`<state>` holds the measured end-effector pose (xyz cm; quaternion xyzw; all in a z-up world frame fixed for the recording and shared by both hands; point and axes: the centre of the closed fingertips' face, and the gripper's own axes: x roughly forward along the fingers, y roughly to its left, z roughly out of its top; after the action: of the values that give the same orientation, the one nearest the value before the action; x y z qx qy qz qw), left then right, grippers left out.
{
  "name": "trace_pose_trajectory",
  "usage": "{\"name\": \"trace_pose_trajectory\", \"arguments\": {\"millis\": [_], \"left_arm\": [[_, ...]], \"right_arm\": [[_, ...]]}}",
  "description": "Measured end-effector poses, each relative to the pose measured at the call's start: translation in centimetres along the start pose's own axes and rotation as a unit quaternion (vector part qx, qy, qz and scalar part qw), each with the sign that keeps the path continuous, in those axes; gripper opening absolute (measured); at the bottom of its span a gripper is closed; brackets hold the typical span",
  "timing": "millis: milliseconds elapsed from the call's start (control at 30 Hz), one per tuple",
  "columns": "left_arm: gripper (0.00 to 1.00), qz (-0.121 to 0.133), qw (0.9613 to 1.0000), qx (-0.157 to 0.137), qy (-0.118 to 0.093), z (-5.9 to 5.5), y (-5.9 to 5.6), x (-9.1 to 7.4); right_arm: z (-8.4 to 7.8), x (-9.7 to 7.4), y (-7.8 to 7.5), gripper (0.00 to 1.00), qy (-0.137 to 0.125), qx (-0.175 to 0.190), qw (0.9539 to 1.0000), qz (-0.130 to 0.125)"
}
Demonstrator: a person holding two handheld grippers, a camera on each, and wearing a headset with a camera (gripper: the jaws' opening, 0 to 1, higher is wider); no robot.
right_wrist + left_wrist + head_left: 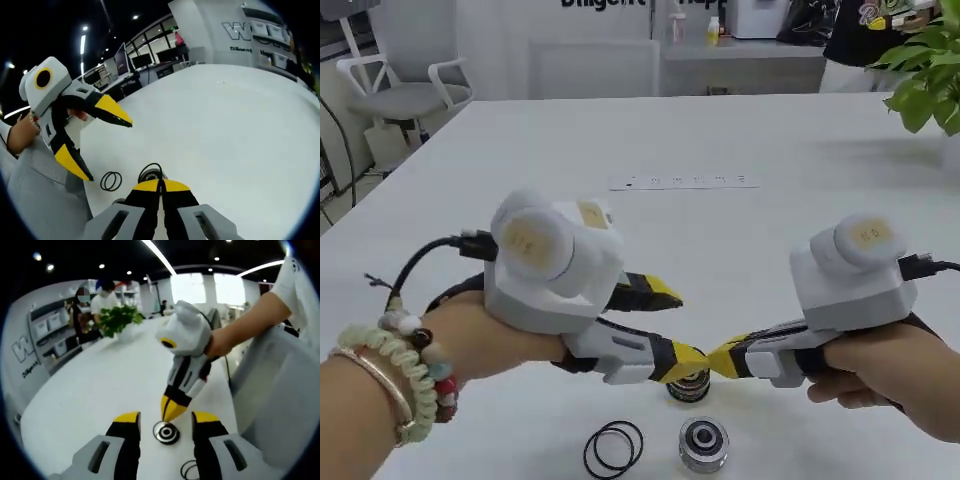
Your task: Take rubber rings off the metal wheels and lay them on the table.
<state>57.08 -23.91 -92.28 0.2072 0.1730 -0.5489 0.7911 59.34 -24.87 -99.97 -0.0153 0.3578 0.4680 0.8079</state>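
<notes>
My left gripper (678,325) had its jaws spread wide, one on each side of a metal wheel (689,387) on the white table (740,130). Nearer me, two loose rubber rings (614,447) lay flat beside a second wheel (703,443). My right gripper (716,358) had its jaws pressed together at the first wheel; whether they pinched a ring, I could not tell.

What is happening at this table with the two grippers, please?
A person holds a gripper in each hand over a white table. The left gripper, jaws open, is aimed at a metal wheel, while the right gripper, shut, has its tip at that wheel's top, apparently working at its ring. Two rubber rings already lie on the table beside a second wheel.
</notes>
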Motion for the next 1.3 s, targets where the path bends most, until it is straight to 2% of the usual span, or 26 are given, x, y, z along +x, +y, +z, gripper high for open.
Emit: {"name": "trace_pose_trajectory", "arguments": {"millis": [167,333,533,567,733,833,1033,1167,1300], "left_arm": [[0.50,0.006,0.9998,0.017,-0.005,1.1,0.0,-2.9],[0.57,0.025,0.9993,0.007,-0.025,1.9,0.0,-5.9],[0.62,0.058,0.9976,0.001,-0.039,2.0,0.2,-9.3],[0.63,0.067,0.9970,-0.002,-0.039,1.8,0.2,-9.9],[0.68,0.078,0.9965,-0.008,-0.029,0.3,-0.7,-11.6],[0.70,0.089,0.9952,-0.024,-0.034,-0.5,-1.1,-12.4],[0.76,0.094,0.9935,-0.054,-0.035,-2.7,-2.1,-13.3],[0.79,0.107,0.9893,-0.086,-0.049,-3.6,-2.4,-13.7],[0.84,0.109,0.9879,-0.103,-0.041,-5.0,-3.2,-13.6]], "right_arm": [[0.3,-0.2,-0.1,0.00,-0.008,0.009,0.9999,0.001],[1.1,-0.6,0.1,0.00,-0.022,0.012,0.9997,0.004],[1.9,-1.0,0.4,0.00,-0.038,0.018,0.9991,0.008],[2.1,-1.1,0.5,0.00,-0.040,0.018,0.9990,0.009],[2.5,-1.4,0.7,0.00,-0.048,0.018,0.9986,0.010],[2.9,-1.7,1.0,0.00,-0.055,0.017,0.9983,0.012],[3.3,-1.8,1.7,0.00,-0.062,0.014,0.9978,0.020],[3.6,-1.8,2.3,0.00,-0.065,0.009,0.9975,0.028],[3.6,-1.6,3.1,0.00,-0.062,0.002,0.9973,0.038]]}}
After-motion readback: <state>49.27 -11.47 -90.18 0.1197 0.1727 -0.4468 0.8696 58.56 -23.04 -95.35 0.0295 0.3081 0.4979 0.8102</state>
